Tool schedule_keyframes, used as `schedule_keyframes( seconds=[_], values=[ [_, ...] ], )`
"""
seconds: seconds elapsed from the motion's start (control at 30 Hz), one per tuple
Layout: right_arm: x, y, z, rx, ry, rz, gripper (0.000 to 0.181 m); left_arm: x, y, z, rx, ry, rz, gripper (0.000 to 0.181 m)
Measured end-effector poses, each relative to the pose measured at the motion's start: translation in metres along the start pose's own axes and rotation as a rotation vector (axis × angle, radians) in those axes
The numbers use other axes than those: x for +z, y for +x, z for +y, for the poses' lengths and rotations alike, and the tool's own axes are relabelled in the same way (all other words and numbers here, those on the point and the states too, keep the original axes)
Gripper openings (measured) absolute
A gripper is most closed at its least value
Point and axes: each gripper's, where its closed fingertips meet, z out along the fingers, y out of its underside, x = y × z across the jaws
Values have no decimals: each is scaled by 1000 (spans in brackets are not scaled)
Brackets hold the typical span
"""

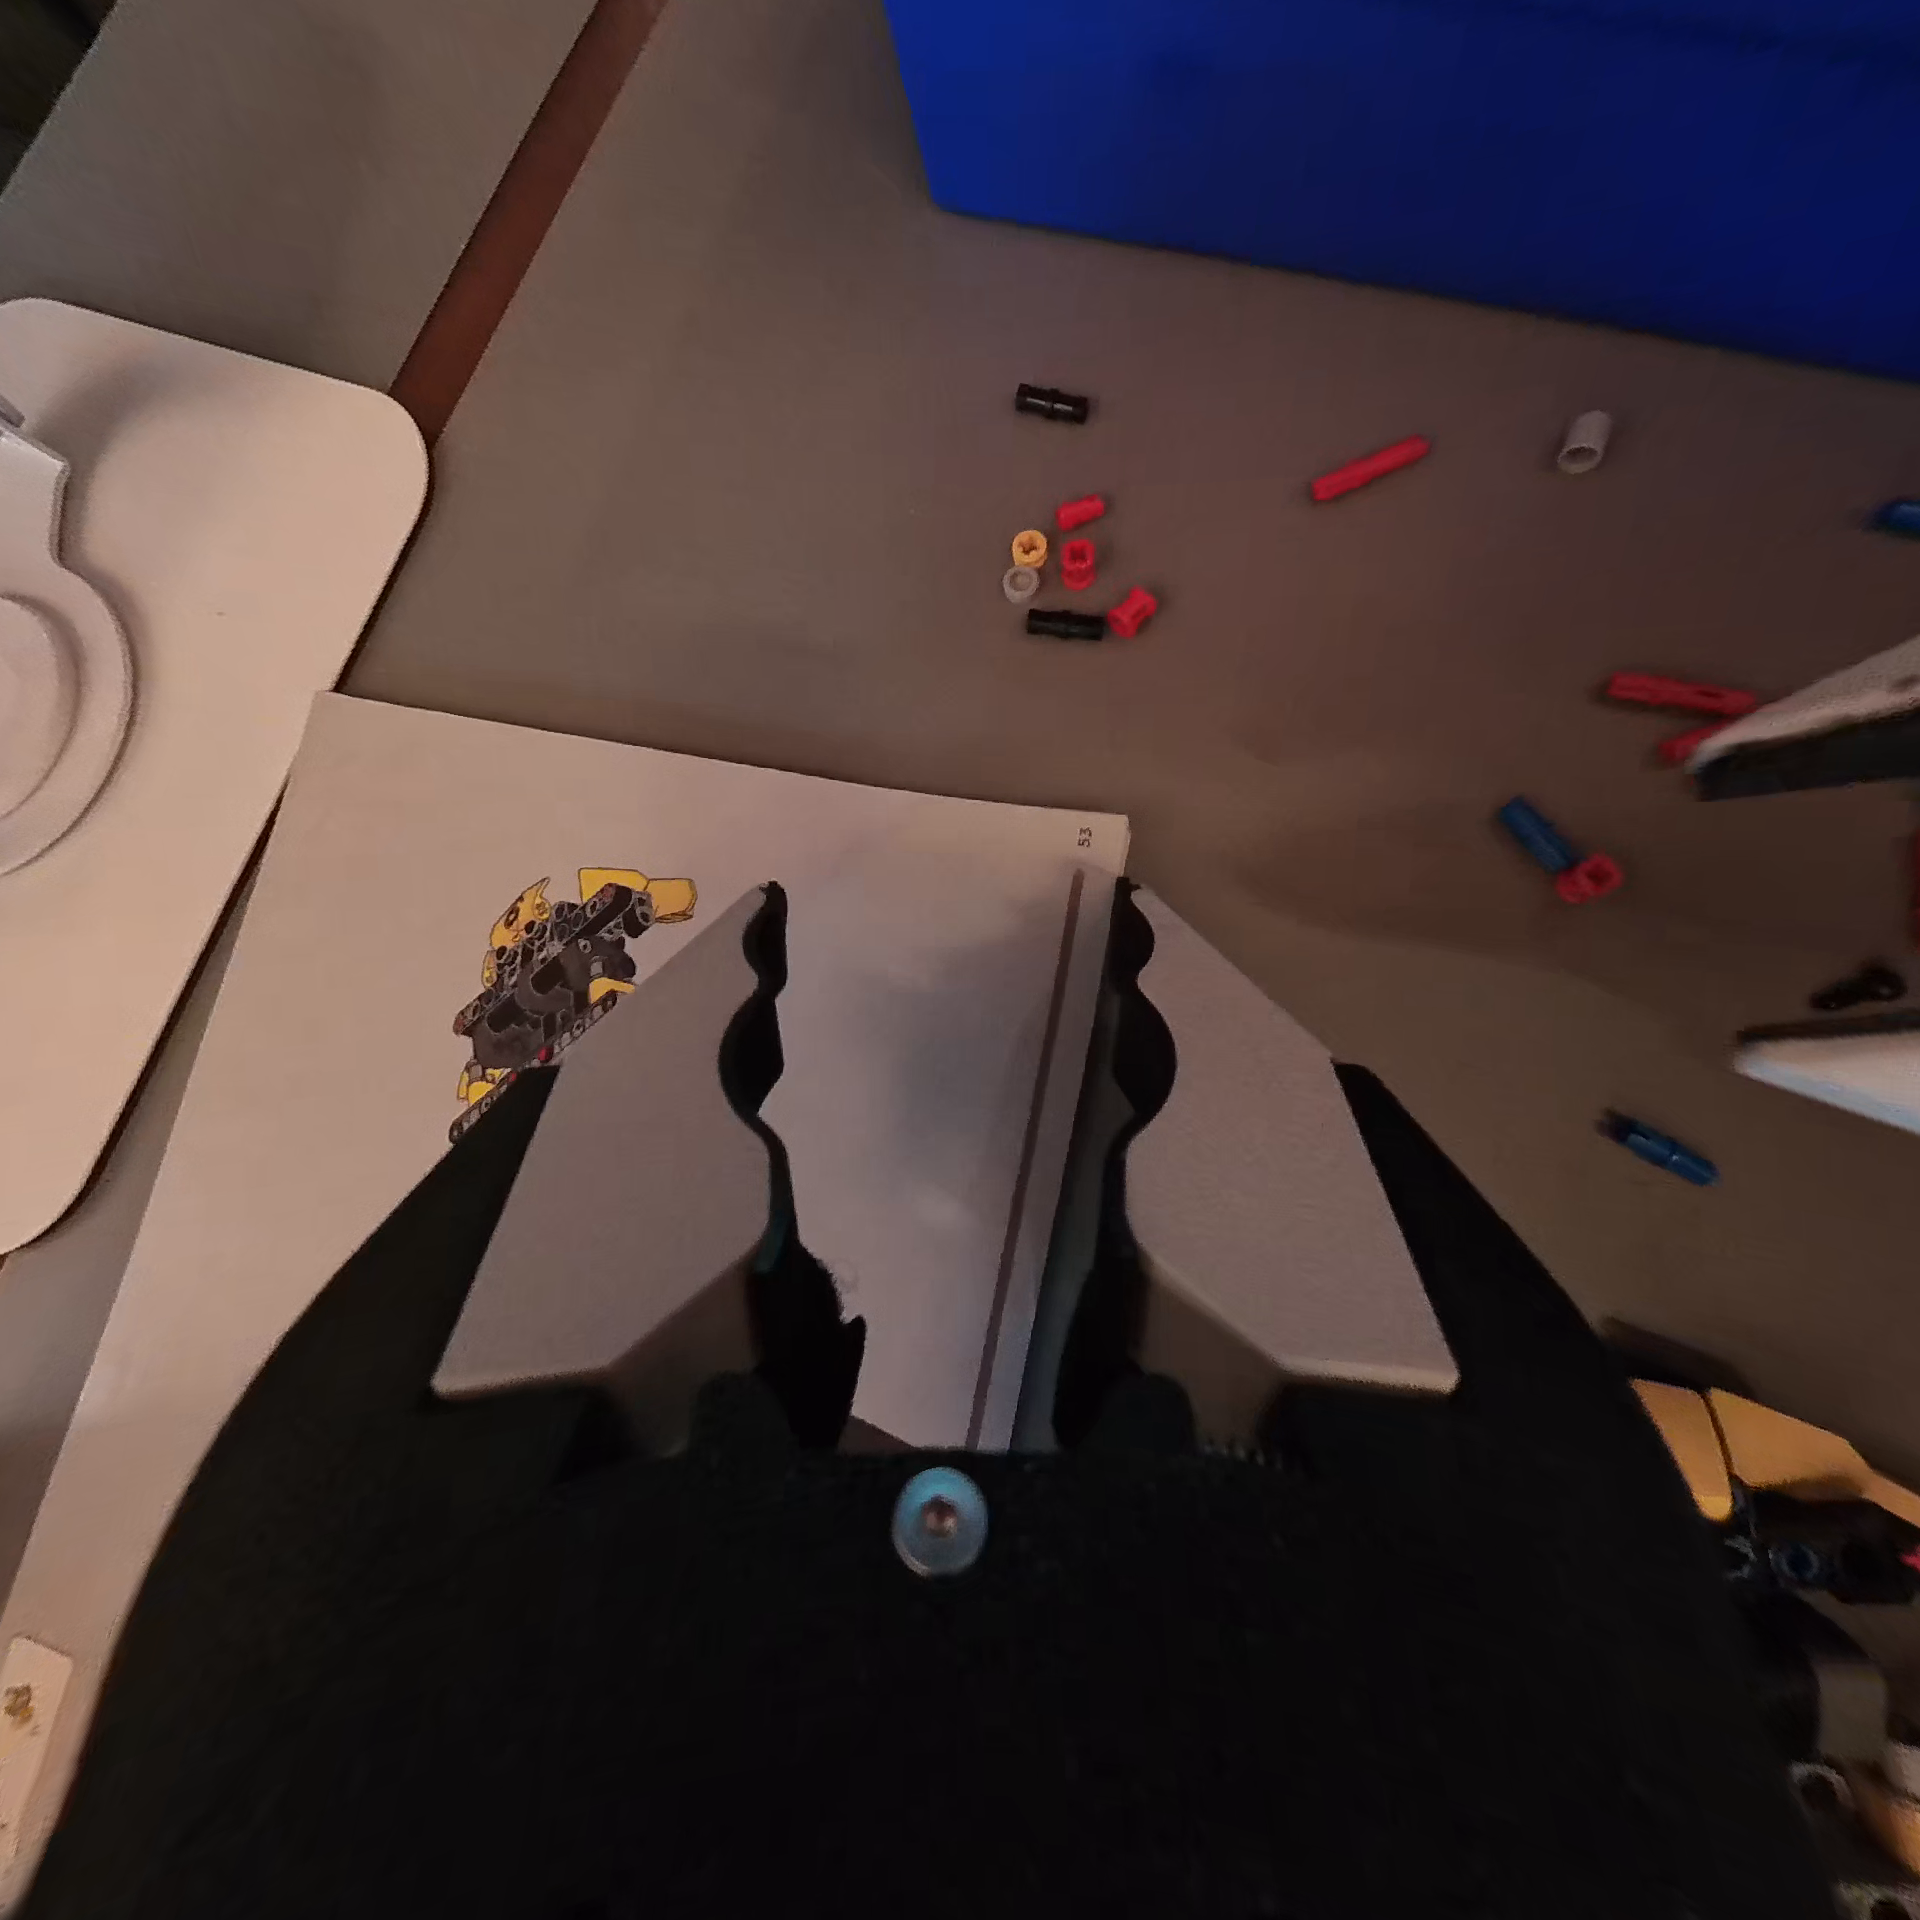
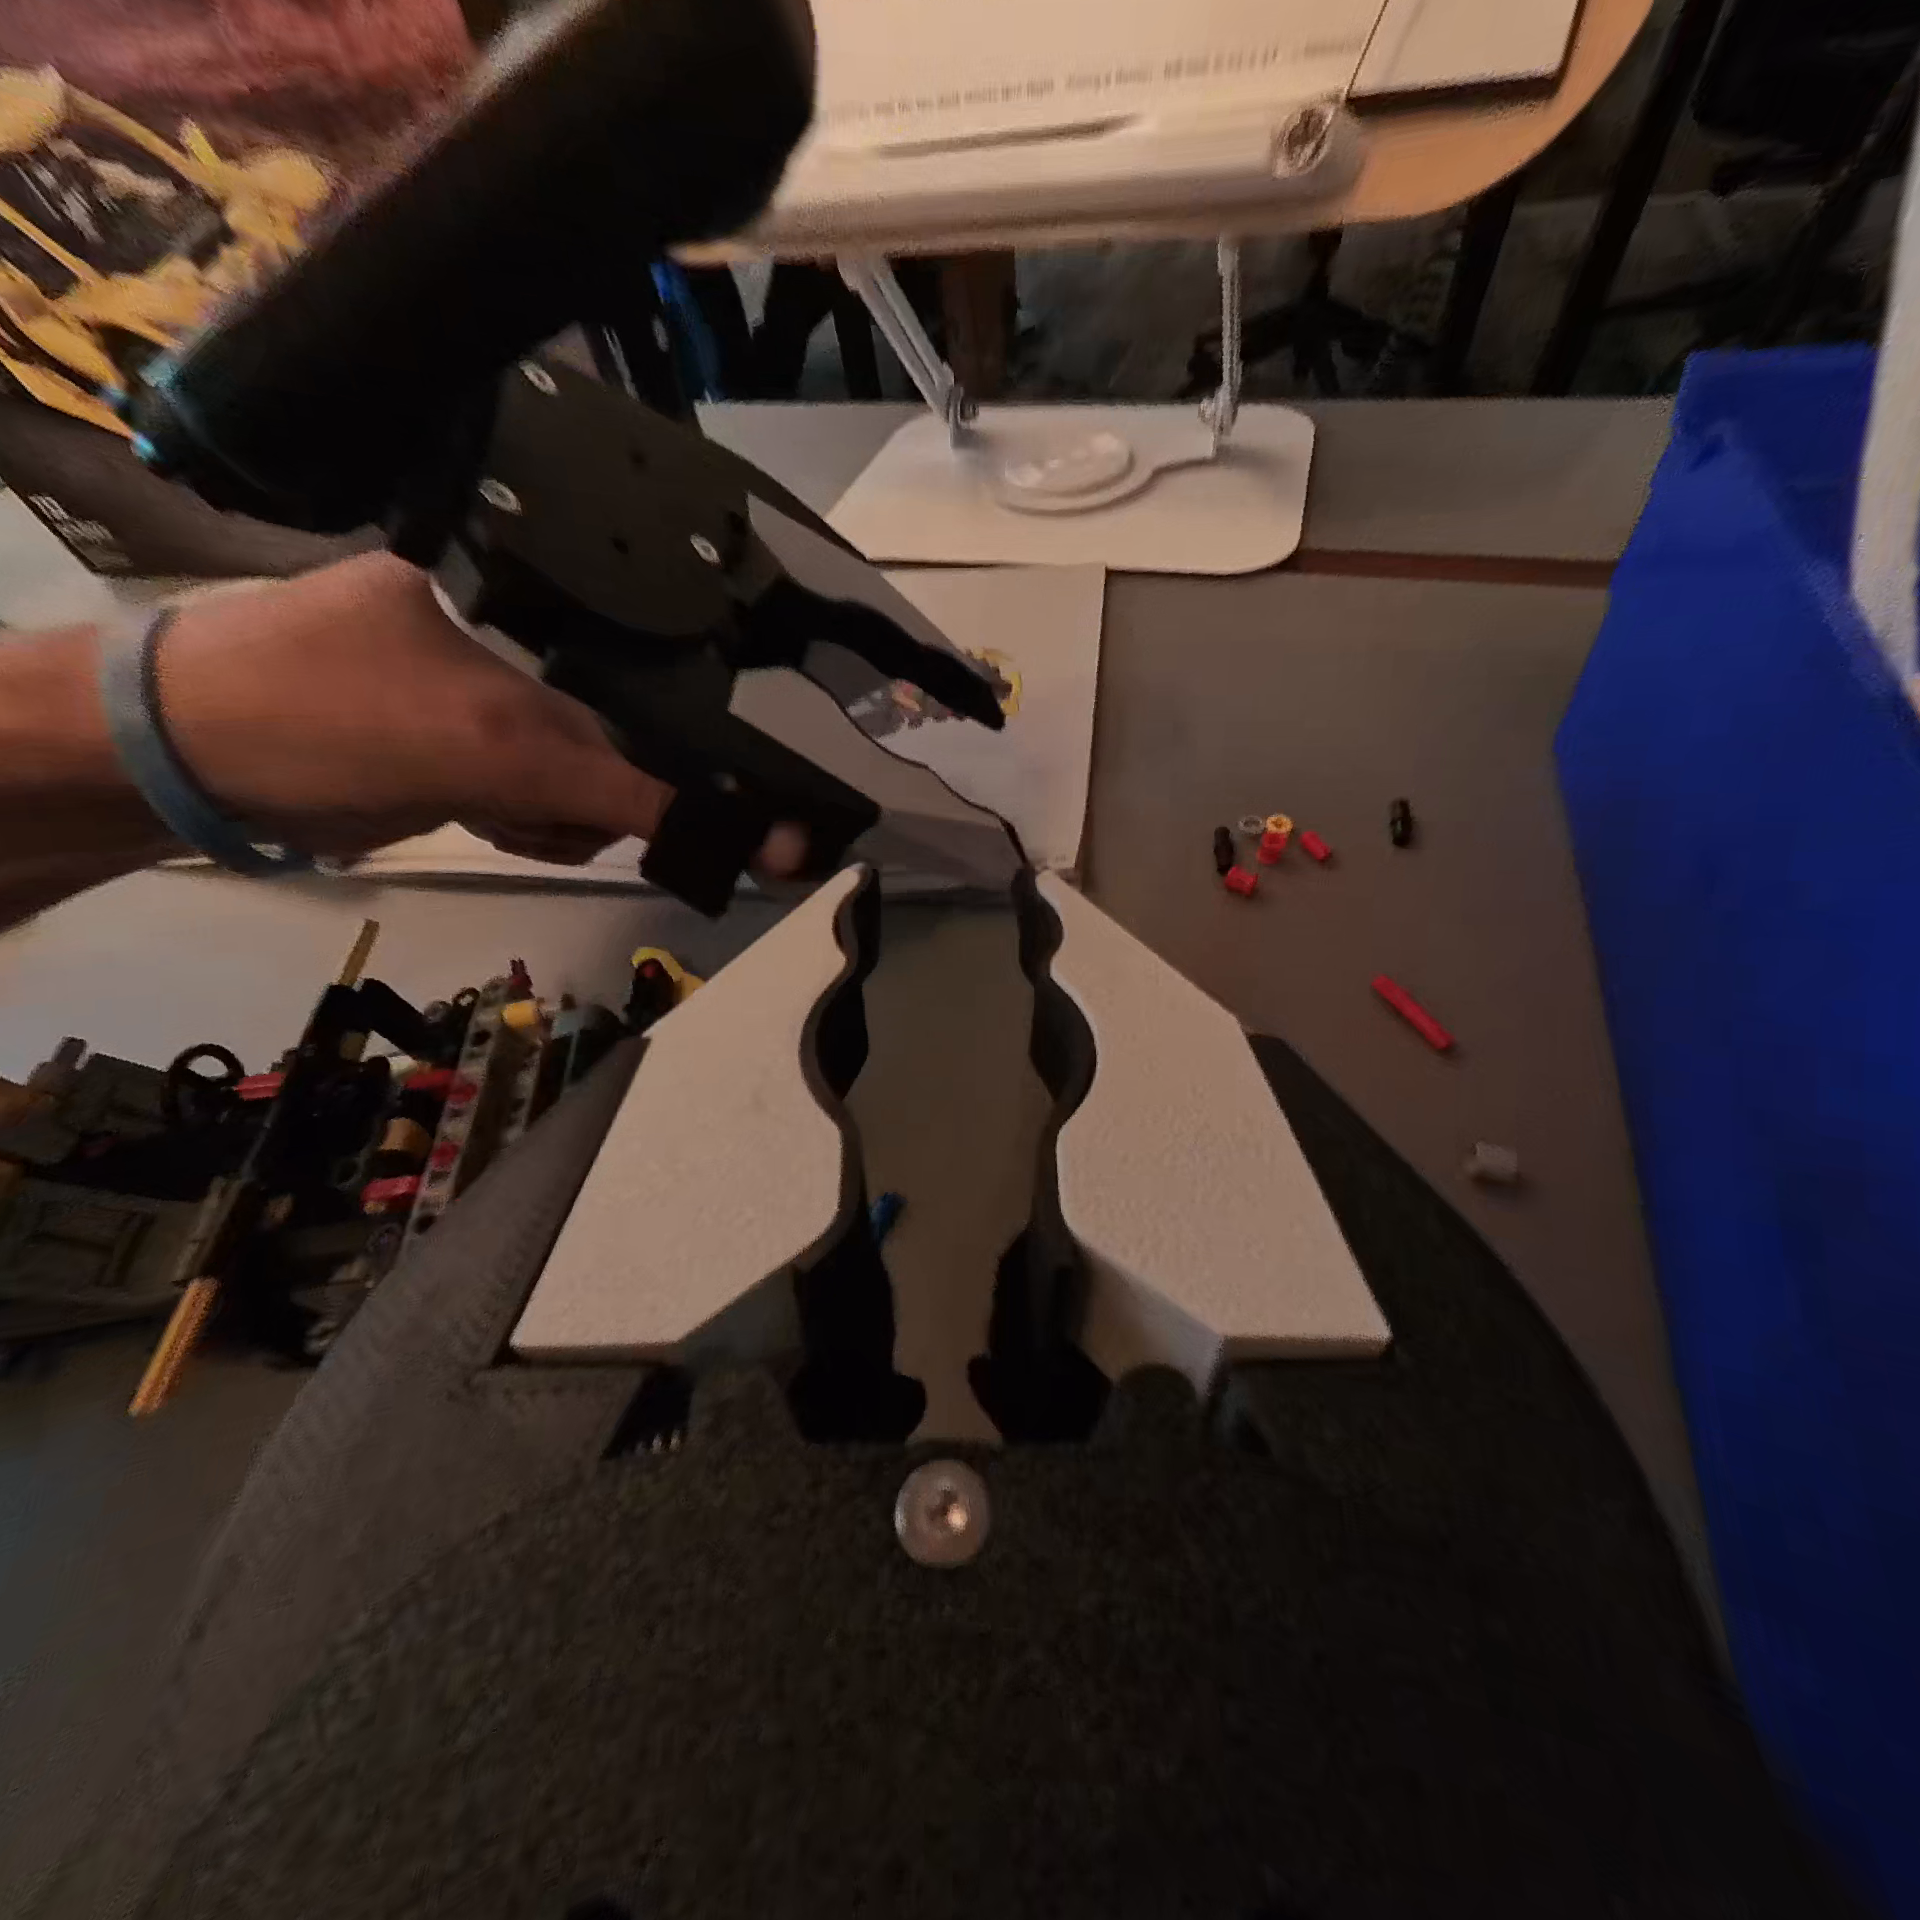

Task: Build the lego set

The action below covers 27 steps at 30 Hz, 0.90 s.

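Left tool (image 1: 945,894) hangs over the instruction booklet (image 1: 436,831), fingers spread, nothing held. Right tool (image 2: 951,883) gapes narrowly, empty. Partly built lego model (image 2: 343,1132) at 9 o'clock; loose pieces (image 2: 1268,842) on tabletop (image 2: 1351,707) at 1 o'clock.

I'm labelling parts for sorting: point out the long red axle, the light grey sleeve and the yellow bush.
long red axle (image 1: 1369,469), left wrist view, mid-shaft.
light grey sleeve (image 1: 1583,443), left wrist view, its side wall.
yellow bush (image 1: 1029,547), left wrist view, top face.

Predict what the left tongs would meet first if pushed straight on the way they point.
Probably the open instruction booklet: the left tongs hang open right over its page. Depth is unclear from these views.
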Motion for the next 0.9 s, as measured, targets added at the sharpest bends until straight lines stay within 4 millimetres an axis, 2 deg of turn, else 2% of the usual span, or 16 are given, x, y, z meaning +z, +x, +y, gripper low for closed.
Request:
schedule_keyframes(
  seconds=[0.13, 0.2, 0.27, 0.33, 0.43, 0.47, 0.53, 0.67, 0.73, 0.77, 0.83, 0.9],
  values=[
    [21, 12, 22, -26, -150, 39, 37, -3, -1, 1, -26, 17, 25, 65],
    [33, 16, 20, -19, -195, 26, 42, -3, -2, 4, -32, 24, 41, 65],
    [46, 16, 10, 45, -196, -19, 42, -4, -2, 7, -49, 28, 61, 65],
    [59, 19, 8, 94, -242, -56, 41, -6, -4, 9, -84, 44, 82, 65],
    [71, 29, 12, 126, -296, -78, 35, -11, -8, 9, -129, 72, 101, 65],
    [74, 30, 10, 163, -288, -92, 27, -13, -9, 9, -139, 83, 107, 65],
    [80, 25, 10, 249, -305, -153, 24, -14, -10, 9, -149, 95, 113, 65],
    [92, 16, 30, 270, -430, -185, 26, -11, -8, 13, -142, 88, 119, 65],
    [93, 14, 30, 266, -428, -183, 20, -11, -6, 13, -133, 94, 119, 64],
    [93, 14, 31, 253, -427, -173, 8, -12, -5, 15, -137, 87, 121, 64],
    [93, 14, 28, 195, -417, -156, 5, -20, -7, 20, -167, 67, 113, 64],
    [91, 2, 13, 95, -349, -175, 4, -41, -7, 17, -261, 102, 162, 64]
  ],
)
